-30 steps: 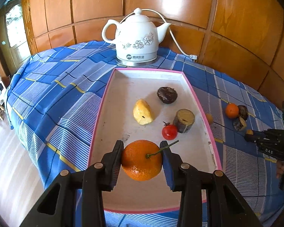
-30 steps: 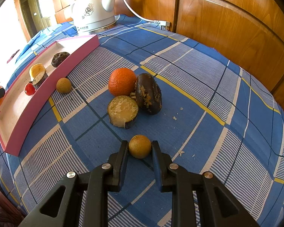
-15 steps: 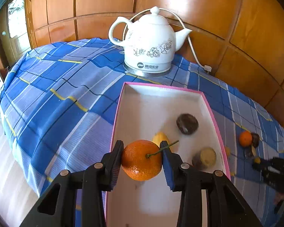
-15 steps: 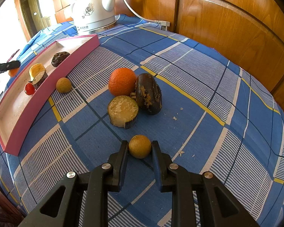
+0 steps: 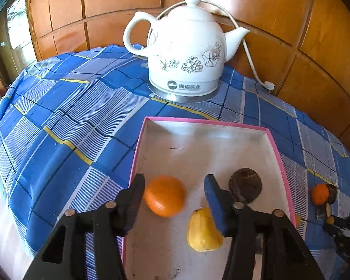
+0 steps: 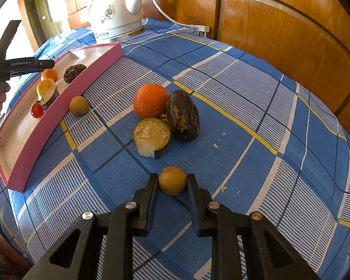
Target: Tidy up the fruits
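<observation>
My left gripper (image 5: 173,194) is spread, tangerine (image 5: 164,195) seemingly dropped in tray (image 5: 137,163); I lift straight. Right gripper (image 6: 172,184) pinches longan (image 6: 172,180).

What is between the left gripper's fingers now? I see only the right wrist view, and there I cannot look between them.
Observer: An orange lies between them on the floor of the pink tray. The left gripper is open, with a gap beside the finger on the view's right.
Operator: Is something close to that finger?
Observer: Yes, a yellow fruit lies right beside it, nearer the camera than the orange.
Operator: My right gripper pinches the small brown fruit. Does the left view show it?
Observer: Faintly. A small yellowish spot sits at that gripper's tip, low at the right edge, outside the tray.
</observation>
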The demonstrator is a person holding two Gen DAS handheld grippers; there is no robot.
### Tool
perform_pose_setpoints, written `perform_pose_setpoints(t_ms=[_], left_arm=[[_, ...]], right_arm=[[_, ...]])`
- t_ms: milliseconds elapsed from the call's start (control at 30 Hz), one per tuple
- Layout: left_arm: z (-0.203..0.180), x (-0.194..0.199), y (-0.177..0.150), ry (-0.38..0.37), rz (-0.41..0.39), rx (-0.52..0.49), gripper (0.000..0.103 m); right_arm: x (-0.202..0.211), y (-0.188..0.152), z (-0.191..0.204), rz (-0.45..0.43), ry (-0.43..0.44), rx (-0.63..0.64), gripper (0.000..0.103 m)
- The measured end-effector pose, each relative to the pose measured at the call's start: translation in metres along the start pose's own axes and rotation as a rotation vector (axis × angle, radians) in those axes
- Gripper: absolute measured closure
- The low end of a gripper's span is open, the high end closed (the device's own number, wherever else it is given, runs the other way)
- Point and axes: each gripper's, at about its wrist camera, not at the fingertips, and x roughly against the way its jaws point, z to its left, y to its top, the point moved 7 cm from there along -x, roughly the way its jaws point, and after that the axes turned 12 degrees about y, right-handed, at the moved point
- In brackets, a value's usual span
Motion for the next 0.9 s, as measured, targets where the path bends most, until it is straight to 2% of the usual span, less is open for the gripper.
perform_pose_setpoints(t_ms=[267, 533, 900], left_arm=[[0.005, 0.044, -0.019, 0.029, -0.084, 0.013, 0.041], [0.019, 0.070, -0.056, 0.043, -0.066, 0.070, 0.041], [0.016, 0.107, -0.083, 0.048, -0.124, 0.057, 0.038]], right_arm=[[0.000, 0.000, 0.001, 0.002, -0.008, 0.006, 0.079], [-0.001, 0.000, 0.002, 0.002, -0.017, 0.012, 0.079], [0.000, 0.000, 0.003, 0.005, -0.041, 0.001, 0.079]])
